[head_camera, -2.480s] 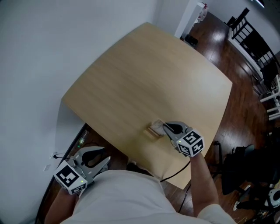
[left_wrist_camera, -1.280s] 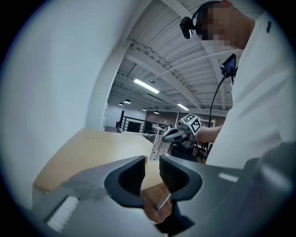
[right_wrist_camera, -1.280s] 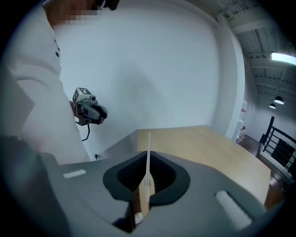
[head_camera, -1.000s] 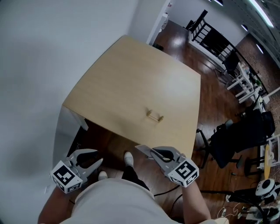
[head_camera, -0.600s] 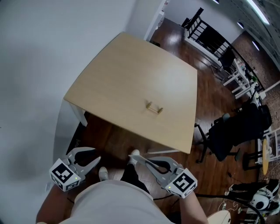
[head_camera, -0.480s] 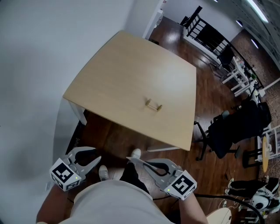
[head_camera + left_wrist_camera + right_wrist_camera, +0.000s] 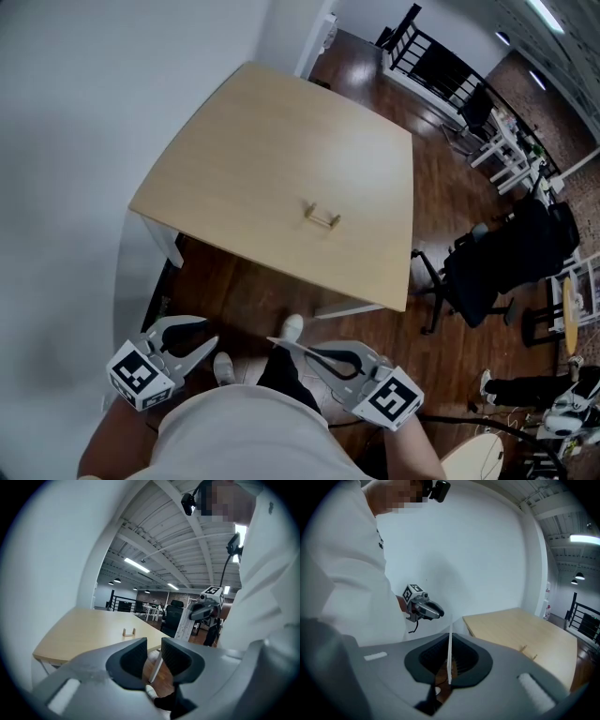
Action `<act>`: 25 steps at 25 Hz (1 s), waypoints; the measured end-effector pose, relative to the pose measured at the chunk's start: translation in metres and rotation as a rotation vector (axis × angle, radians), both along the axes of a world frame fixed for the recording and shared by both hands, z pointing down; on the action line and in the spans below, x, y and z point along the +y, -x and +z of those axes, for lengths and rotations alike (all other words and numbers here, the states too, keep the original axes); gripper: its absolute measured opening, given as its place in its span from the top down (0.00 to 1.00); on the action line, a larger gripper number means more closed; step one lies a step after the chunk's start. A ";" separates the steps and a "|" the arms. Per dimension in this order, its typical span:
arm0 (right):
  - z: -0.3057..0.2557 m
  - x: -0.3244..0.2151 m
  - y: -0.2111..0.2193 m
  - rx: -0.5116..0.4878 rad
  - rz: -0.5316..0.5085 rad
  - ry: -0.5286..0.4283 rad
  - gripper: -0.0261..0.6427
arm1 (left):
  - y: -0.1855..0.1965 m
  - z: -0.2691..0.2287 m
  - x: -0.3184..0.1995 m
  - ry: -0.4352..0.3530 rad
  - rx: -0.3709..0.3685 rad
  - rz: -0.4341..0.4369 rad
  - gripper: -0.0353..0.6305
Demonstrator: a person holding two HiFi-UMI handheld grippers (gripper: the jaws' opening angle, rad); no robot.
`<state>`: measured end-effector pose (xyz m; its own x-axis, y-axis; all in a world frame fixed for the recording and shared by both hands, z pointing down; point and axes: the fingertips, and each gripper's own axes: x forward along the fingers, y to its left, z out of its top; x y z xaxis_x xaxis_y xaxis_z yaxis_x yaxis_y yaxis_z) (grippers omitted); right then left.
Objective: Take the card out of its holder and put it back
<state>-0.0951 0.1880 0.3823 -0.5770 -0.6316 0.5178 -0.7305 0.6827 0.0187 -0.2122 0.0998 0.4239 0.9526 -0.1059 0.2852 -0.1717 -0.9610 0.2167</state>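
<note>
A small wooden card holder (image 7: 322, 216) stands without a card on the light wooden table (image 7: 281, 131), near its front edge. I stand back from the table. My right gripper (image 7: 314, 356) is low over the floor, shut on a thin white card (image 7: 281, 344) that sticks out past its tips. In the right gripper view the card (image 7: 450, 648) is edge-on between the jaws, and the holder (image 7: 528, 651) lies far off. My left gripper (image 7: 208, 332) hangs open at the lower left with nothing in it. The left gripper view shows a gap between its pads (image 7: 133, 658) and the holder (image 7: 129, 632) on the table.
A white wall runs along the left. A black office chair (image 7: 497, 267) stands right of the table on dark wood floor. The person's shoes (image 7: 292, 326) show between the grippers. White furniture (image 7: 497, 150) and a black railing (image 7: 431, 66) stand further back.
The right gripper, at the holder 2.5 s ago, has drawn back from the table with the card. The table and holder now sit further off. The left gripper has hardly shifted.
</note>
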 end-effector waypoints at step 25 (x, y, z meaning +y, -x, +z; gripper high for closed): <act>0.003 -0.162 -0.170 0.005 -0.018 -0.018 0.93 | -0.111 -0.013 -0.081 0.031 0.002 -0.073 0.79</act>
